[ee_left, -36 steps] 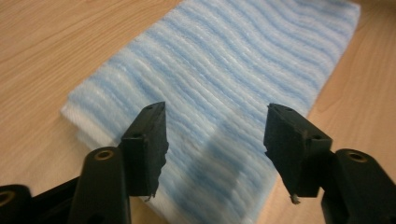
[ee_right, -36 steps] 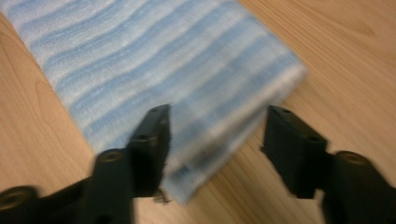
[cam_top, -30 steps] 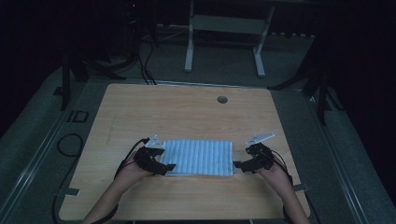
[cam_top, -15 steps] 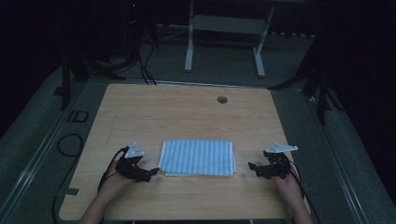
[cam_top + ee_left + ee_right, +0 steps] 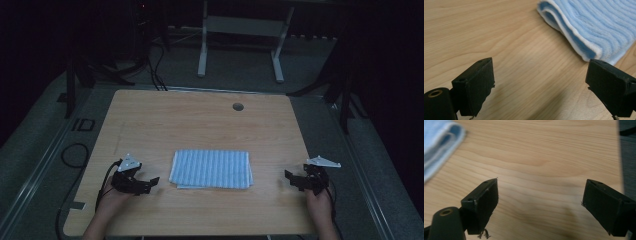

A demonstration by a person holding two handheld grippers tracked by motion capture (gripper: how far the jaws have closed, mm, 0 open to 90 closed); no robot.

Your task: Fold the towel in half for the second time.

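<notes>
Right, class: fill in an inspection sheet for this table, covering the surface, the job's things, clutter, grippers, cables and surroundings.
Surface: wooden table, bare wood, with a round hole near its far edge.
Job's things: folded blue striped towel, lying flat near the front, untouched.
Clutter: nothing seen.
Grippers: left gripper left of the towel, jaws open, having just been opening, nothing between them; right gripper right of the towel, jaws open and empty.
Cables: black cable on the floor at the table's left.
Surroundings: dark room; white stand beyond the table.
</notes>
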